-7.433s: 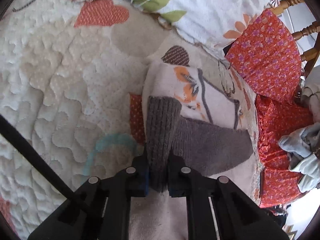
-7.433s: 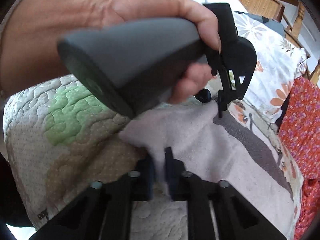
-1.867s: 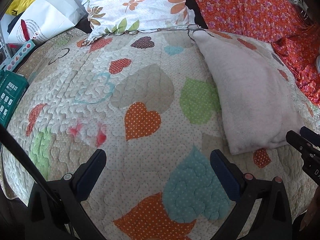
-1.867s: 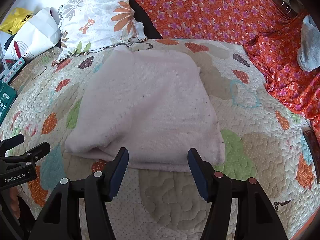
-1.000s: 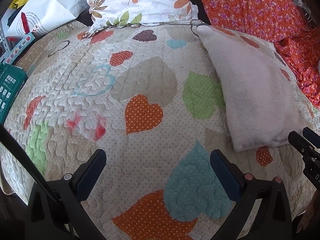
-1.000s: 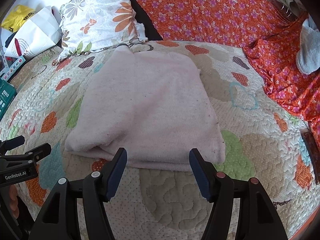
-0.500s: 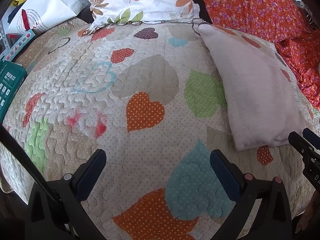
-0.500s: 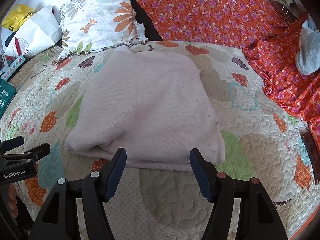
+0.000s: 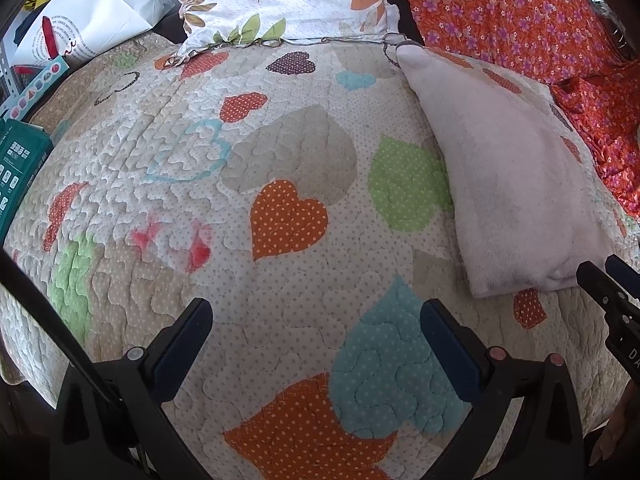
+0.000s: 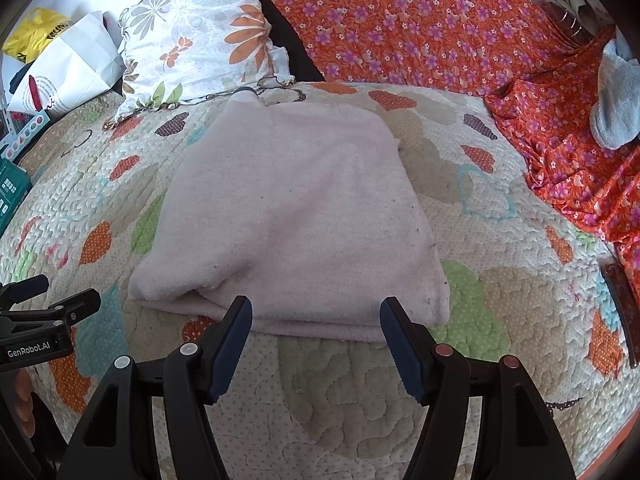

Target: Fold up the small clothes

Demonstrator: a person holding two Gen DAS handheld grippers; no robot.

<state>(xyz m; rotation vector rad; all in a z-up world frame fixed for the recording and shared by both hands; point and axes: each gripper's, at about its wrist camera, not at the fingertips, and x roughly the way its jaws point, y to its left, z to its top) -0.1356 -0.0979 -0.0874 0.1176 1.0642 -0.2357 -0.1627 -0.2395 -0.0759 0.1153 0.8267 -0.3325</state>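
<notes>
A folded pale pink garment (image 10: 296, 216) lies flat on the heart-patterned quilt (image 10: 500, 300); it also shows at the right of the left wrist view (image 9: 516, 184). My right gripper (image 10: 316, 326) is open and empty, its fingertips just in front of the garment's near edge. My left gripper (image 9: 316, 328) is open and empty over bare quilt (image 9: 240, 184), left of the garment. The left gripper also shows at the left edge of the right wrist view (image 10: 44, 316).
A floral pillow (image 10: 200, 40) and an orange flowered cloth (image 10: 420, 28) lie at the back. Grey-white clothes (image 10: 614, 96) sit at the far right. A white paper bag (image 10: 68, 68) and a green box (image 9: 16, 168) lie off the left edge.
Both grippers let go of the garment and opened; it now lies folded on the quilt. Over the last second almost nothing has moved.
</notes>
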